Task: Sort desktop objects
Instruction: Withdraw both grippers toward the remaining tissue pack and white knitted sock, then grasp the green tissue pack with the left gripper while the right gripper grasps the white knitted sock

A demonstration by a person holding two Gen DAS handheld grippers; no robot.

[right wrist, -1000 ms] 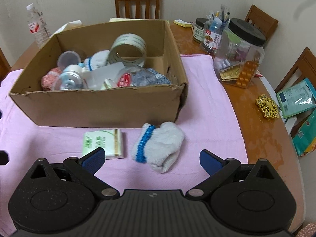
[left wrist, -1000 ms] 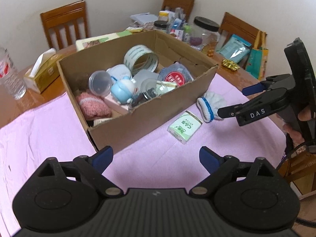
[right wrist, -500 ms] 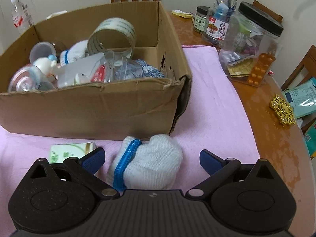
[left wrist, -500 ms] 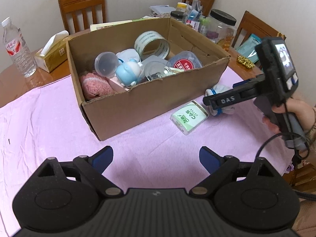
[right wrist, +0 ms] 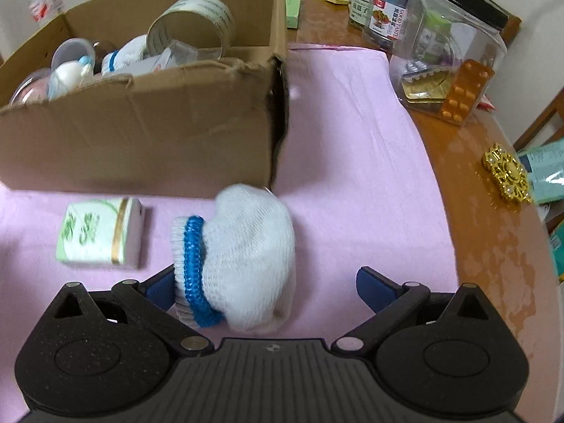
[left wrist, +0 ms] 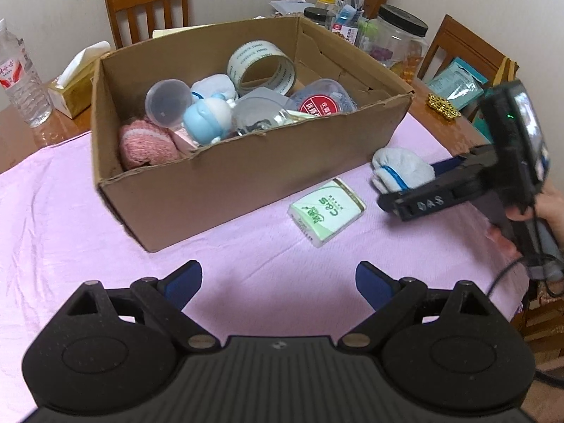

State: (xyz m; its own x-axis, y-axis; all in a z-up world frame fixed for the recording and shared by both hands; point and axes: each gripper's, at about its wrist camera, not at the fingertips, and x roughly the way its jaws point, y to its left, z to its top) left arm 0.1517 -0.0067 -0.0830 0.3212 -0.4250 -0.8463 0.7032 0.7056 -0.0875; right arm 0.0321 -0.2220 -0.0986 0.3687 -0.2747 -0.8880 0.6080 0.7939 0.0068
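Observation:
A rolled white glove with a blue cuff [right wrist: 243, 257] [left wrist: 402, 172] lies on the pink cloth beside the cardboard box [right wrist: 141, 127] [left wrist: 246, 172]. My right gripper [right wrist: 264, 287] is open, and the glove sits between its fingers, nearer the left one. A green and white tissue pack [right wrist: 98, 234] [left wrist: 326, 211] lies to the glove's left. The box holds a tape roll [left wrist: 261, 67], a blue toy [left wrist: 209, 116], a pink knit item [left wrist: 148, 144] and other small things. My left gripper [left wrist: 278, 283] hangs open over bare cloth in front of the box, holding nothing.
A clear jar with a black lid [right wrist: 447, 56], spice jars [right wrist: 384, 17] and a gold ornament [right wrist: 507, 176] stand on the wooden table to the right. A water bottle [left wrist: 21, 81] and tissue box [left wrist: 74, 84] sit far left. Wooden chairs surround the table. A hand [left wrist: 543, 218] holds the right gripper.
My right gripper has come forward and down until the glove lies between its open fingers. The left gripper has drawn back a little and turned; its view now takes in more of the table.

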